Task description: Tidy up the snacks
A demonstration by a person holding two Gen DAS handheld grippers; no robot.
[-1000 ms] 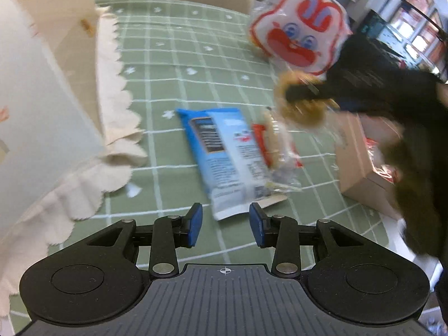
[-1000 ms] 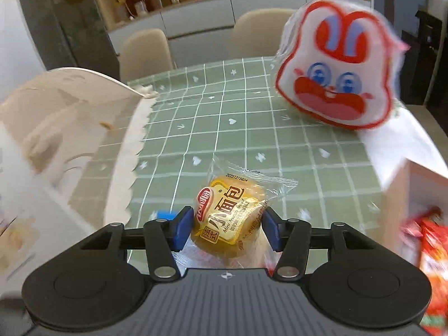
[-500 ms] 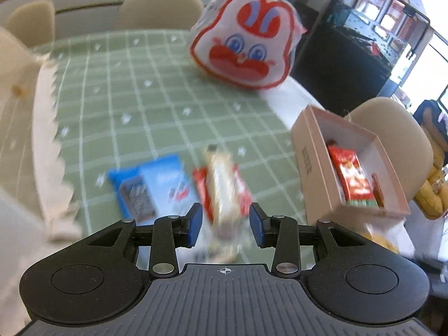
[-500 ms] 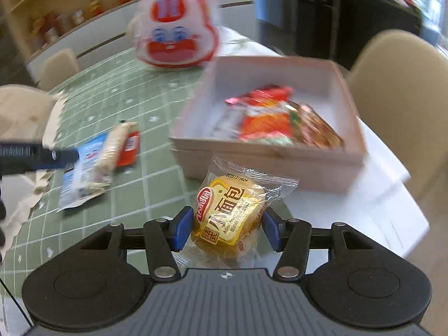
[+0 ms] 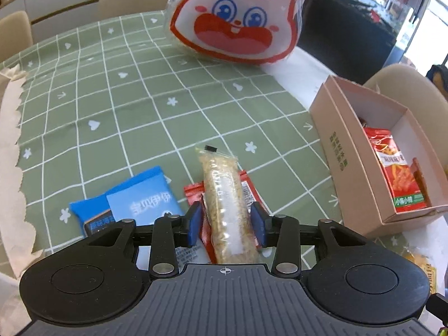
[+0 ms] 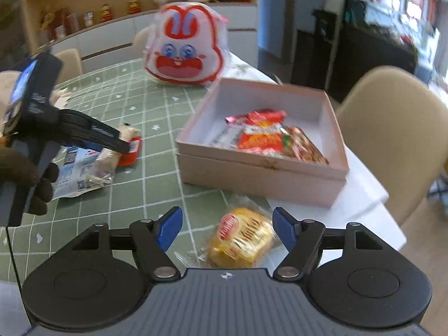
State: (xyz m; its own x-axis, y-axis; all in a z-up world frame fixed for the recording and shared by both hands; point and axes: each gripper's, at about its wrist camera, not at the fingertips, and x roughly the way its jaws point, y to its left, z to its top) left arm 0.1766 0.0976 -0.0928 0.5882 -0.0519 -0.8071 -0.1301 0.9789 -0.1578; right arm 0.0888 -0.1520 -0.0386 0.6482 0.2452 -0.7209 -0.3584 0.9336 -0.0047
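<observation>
My left gripper (image 5: 226,226) is open with its jaws on either side of a long clear-wrapped grain bar (image 5: 224,204), which lies on a red packet (image 5: 246,187) next to a blue packet (image 5: 140,198). My right gripper (image 6: 225,228) is open; the yellow bun packet (image 6: 242,238) lies on the table between its fingers, just in front of the pink box (image 6: 252,170). The box holds red snack packets (image 6: 263,137). The left gripper (image 6: 123,142) also shows in the right wrist view, over the bar.
A big rabbit-face bag (image 5: 238,19) stands at the far side of the green checked tablecloth (image 5: 126,98). A scalloped cream cloth (image 5: 8,140) covers the left edge. Beige chairs (image 6: 392,128) stand around the table. The pink box (image 5: 347,168) sits near the table's right edge.
My right gripper opened and the bun packet dropped onto the table before the box. My left gripper moved down and forward so its jaws straddle the grain bar.
</observation>
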